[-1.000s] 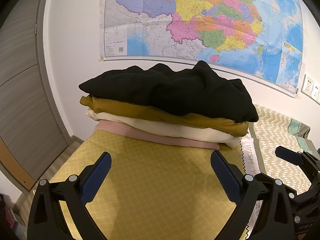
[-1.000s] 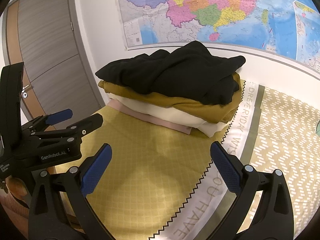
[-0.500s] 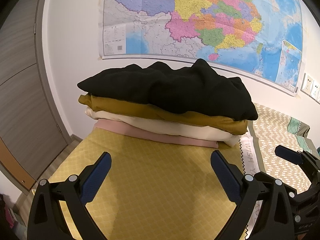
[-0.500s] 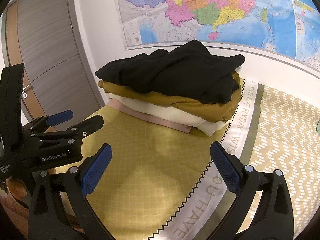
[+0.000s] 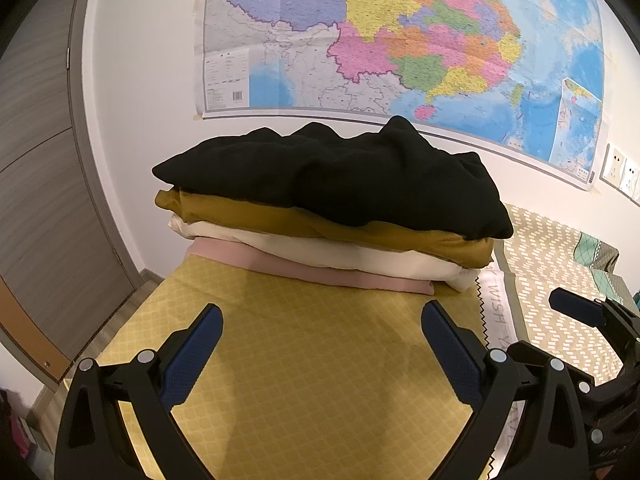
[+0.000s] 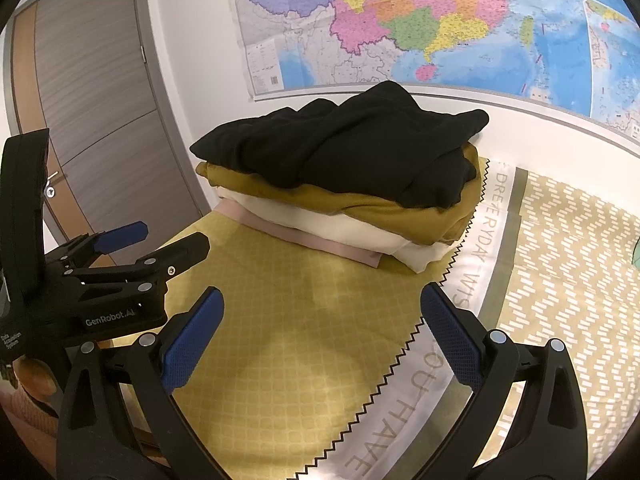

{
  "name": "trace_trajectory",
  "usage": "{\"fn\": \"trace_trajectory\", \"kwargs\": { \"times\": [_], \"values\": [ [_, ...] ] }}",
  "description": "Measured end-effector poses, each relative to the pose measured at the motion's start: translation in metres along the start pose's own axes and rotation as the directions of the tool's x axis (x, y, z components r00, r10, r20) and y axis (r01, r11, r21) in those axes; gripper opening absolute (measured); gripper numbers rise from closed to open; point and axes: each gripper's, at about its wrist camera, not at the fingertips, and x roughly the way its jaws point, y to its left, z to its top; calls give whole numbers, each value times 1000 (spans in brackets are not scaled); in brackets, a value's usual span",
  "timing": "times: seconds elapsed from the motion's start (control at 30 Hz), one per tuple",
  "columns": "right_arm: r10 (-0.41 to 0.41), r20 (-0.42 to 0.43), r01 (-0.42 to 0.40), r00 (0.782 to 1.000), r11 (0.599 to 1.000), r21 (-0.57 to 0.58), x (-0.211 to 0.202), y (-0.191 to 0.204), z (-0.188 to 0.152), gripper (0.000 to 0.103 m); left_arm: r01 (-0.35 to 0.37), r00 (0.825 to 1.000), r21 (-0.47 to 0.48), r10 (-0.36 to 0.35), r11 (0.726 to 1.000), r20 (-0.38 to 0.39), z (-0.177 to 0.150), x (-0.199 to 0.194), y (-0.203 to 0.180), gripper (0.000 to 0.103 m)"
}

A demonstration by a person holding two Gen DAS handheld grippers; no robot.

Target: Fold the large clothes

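A stack of folded clothes sits at the far end of the bed against the wall: a black garment point(image 5: 340, 184) on top, then a mustard one point(image 5: 320, 226), a cream one point(image 5: 340, 252) and a pink one point(image 5: 320, 272) at the bottom. The black garment point(image 6: 352, 148) shows in the right wrist view too. My left gripper point(image 5: 320, 344) is open and empty, above the yellow bedcover short of the stack. My right gripper point(image 6: 320, 332) is open and empty, beside it to the right. The left gripper point(image 6: 160, 240) also shows in the right wrist view.
The yellow checked bedcover point(image 5: 312, 380) lies under both grippers. A white strip with lettering point(image 6: 440, 340) and a beige patterned cover point(image 6: 560, 280) lie to the right. A large map point(image 5: 400, 40) hangs on the wall behind. A grey door point(image 6: 100, 100) stands at left.
Both grippers have drifted slightly; the stack sits a little lower and nearer in view. Jaws stay open and empty.
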Motion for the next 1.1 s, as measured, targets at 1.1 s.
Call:
{"fn": "trace_trajectory", "kwargs": {
  "times": [1.1],
  "values": [
    [-79,-16,80,997,994,76,-18,-33,-16,97,116,990,20,-114,993,-85,-16,19,-38,96]
  ]
}}
